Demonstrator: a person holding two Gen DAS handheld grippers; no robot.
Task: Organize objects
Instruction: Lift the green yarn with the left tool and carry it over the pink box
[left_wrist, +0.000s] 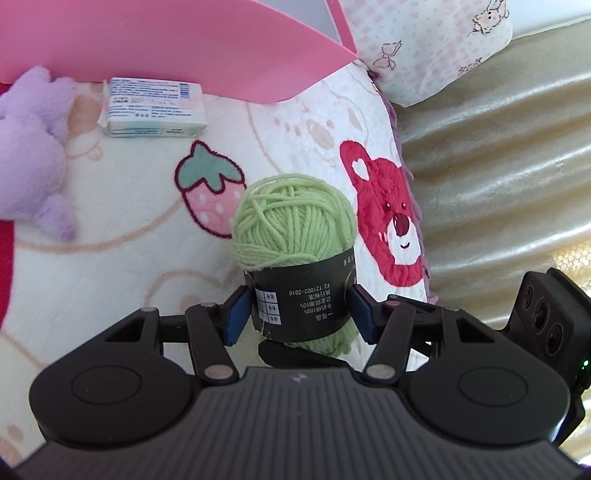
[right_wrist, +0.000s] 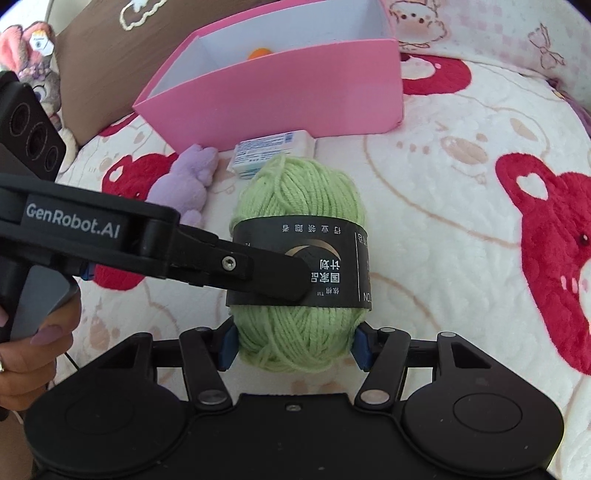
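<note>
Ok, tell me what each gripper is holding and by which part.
Both hold the green yarn ball: the left gripper clamps its black paper band, and the right gripper pinches the bare yarn end below that band.

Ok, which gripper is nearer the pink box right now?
Left. The left gripper clamps the green yarn ball at its middle, further toward the pink box; the right gripper grips the ball's end farthest from the box.

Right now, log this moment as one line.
left gripper: shut on yarn ball | right gripper: flanks its end, grip unclear | pink box: behind, open
</note>
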